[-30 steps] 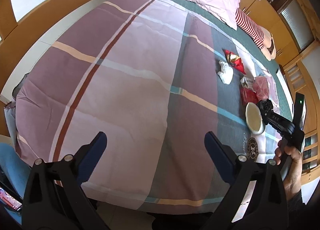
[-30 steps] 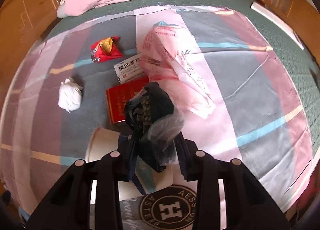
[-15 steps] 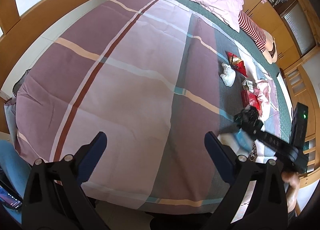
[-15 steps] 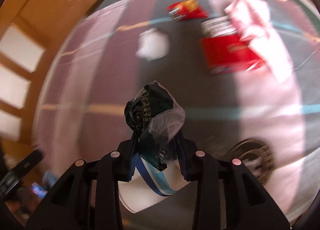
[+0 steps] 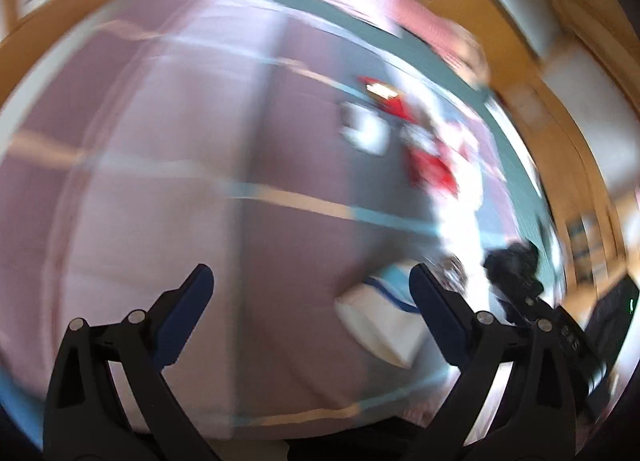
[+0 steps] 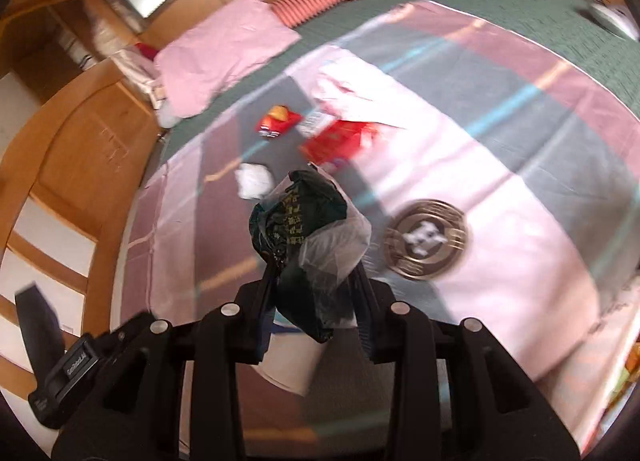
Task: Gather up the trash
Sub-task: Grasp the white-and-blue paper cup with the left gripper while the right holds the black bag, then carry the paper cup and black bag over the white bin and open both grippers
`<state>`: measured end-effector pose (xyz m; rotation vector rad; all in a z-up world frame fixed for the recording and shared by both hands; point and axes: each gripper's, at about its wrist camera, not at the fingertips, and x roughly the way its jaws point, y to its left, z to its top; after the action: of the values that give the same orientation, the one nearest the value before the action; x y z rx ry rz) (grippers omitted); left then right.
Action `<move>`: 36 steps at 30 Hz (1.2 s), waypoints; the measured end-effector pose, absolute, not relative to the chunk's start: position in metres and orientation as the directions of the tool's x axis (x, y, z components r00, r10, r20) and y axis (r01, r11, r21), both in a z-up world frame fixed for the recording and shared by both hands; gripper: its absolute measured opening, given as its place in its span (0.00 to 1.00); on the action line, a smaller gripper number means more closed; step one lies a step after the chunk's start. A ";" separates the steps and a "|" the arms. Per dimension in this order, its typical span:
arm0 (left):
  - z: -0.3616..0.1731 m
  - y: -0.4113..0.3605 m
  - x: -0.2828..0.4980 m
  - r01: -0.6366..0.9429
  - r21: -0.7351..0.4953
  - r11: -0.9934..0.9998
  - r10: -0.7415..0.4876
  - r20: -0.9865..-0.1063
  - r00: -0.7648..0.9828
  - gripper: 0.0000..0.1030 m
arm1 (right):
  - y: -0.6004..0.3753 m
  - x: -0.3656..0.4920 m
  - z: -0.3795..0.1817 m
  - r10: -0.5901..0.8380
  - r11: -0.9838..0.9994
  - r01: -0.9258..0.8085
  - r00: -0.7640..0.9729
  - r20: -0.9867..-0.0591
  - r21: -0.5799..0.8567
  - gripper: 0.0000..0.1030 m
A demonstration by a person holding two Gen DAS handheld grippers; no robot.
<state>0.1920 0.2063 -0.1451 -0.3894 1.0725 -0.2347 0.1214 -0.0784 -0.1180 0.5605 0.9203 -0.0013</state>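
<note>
Wood-panelled walls ringed a bed under a plaid purple, grey and pink sheet. The right gripper was clamped on a crumpled dark green and clear plastic wrapper, which a second earlier hung over the litter and now hung above a white paper cup with a blue stripe near the bed's foot edge, so a drop looked close. The left gripper stayed wide and empty. A red snack packet, white tissue wad and flat red box waited mid-bed.

Left view smeared; red packets unreadable (paper cup half-hidden).
</note>
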 end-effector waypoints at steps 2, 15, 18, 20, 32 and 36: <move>-0.148 0.170 0.197 0.152 -0.405 0.902 -0.430 -0.795 0.428 0.95 | -0.093 0.116 -0.109 0.205 0.869 0.241 0.620 -0.757 0.432 0.34; -0.211 0.076 0.207 0.289 -0.234 0.928 -0.319 -0.900 0.296 0.95 | -0.138 0.085 -0.105 0.167 0.894 0.233 0.617 -0.769 0.382 0.34; -0.218 0.076 0.205 0.290 -0.191 0.938 -0.281 -0.909 0.309 0.82 | -0.139 0.082 -0.108 0.174 0.893 0.234 0.610 -0.773 0.386 0.34; -0.215 0.079 0.203 0.296 -0.186 0.937 -0.284 -0.900 0.332 0.79 | -0.139 0.081 -0.109 0.174 0.896 0.230 0.607 -0.776 0.381 0.34; -0.123 0.091 0.137 0.169 -0.119 0.978 -0.199 -0.766 0.612 0.75 | -0.152 0.051 -0.075 0.201 0.923 0.119 0.662 -0.722 0.366 0.34; -0.079 0.065 0.087 0.144 -0.076 0.987 -0.156 -0.699 0.698 0.75 | -0.179 0.023 -0.062 0.204 0.938 0.072 0.677 -0.707 0.340 0.34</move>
<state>0.0868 0.0646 -0.0790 -0.0155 0.7805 -0.1672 0.0226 -0.1789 -0.0618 0.3572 0.8280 0.0759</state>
